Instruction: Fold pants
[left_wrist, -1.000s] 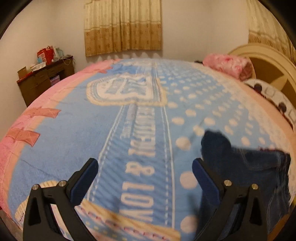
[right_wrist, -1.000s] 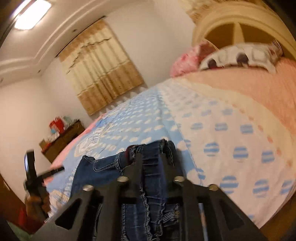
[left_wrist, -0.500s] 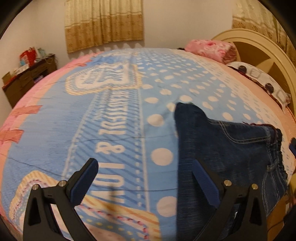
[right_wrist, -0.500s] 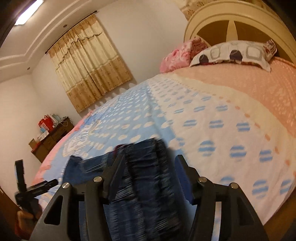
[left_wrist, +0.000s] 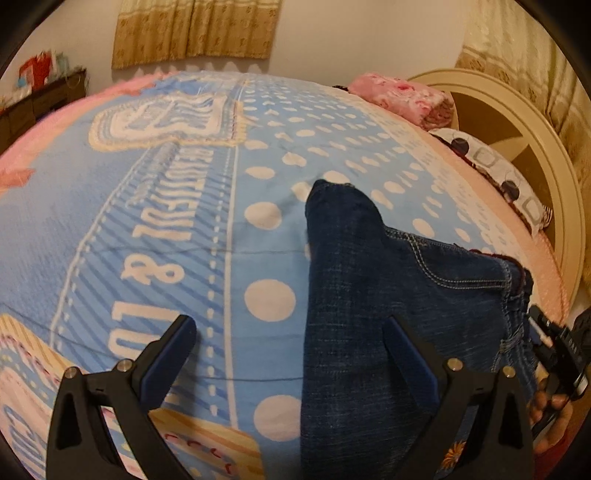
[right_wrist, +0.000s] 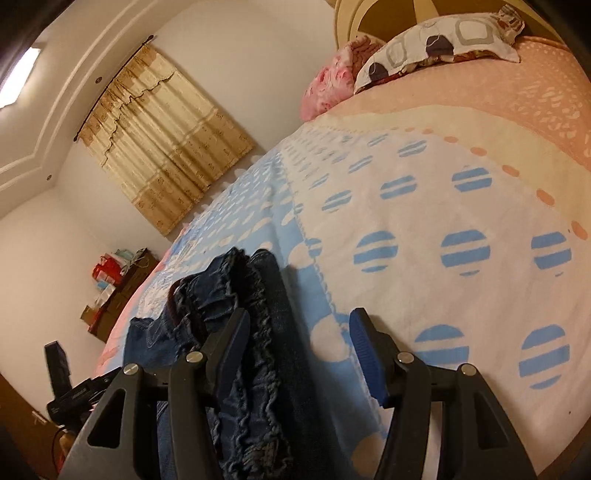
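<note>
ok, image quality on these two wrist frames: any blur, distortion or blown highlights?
Left wrist: heavy fisheye bulges the bedspread into a dome, dark vignette in the corners, jeans stitching sharp, far dresser soft. Right wrist: horizon strongly tilted, ceiling light blown out at upper left, warm cast, ruffled waistband crisp.

You face a bed (left_wrist: 147, 229) under a blue dotted blanket, its cream arched headboard (left_wrist: 532, 147) and pillows (right_wrist: 443, 44) ahead, gold curtains (right_wrist: 162, 140) on white walls, a cluttered dark cabinet (right_wrist: 122, 291) aside.
</note>
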